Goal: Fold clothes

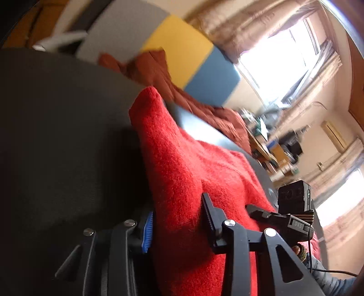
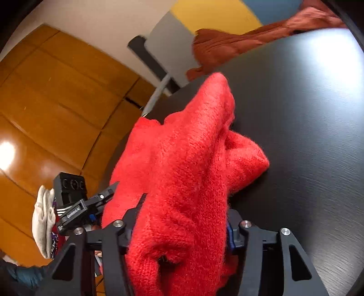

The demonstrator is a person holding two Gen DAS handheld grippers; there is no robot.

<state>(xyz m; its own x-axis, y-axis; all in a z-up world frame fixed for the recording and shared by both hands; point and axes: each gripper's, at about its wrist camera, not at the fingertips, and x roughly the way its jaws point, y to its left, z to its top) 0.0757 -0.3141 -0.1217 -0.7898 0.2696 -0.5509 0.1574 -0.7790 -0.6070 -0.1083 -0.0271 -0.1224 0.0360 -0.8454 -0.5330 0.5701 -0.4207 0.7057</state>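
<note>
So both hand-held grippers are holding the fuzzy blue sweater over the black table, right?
Not quite: the sweater is red, not blue. Both wrist views show it, with the left hand-held gripper and right hand-held gripper each closed on it over the black table.

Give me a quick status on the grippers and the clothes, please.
Left gripper and right gripper both shut on red sweater. Sweater bunched over black table. Brown garment lies beyond, clear.

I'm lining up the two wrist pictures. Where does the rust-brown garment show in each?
Left wrist: the rust-brown garment runs from upper centre down to the right, behind the red sweater.
Right wrist: it lies along the top right, at the black table's far edge.
Shared landmark: the yellow wall panel.
</note>
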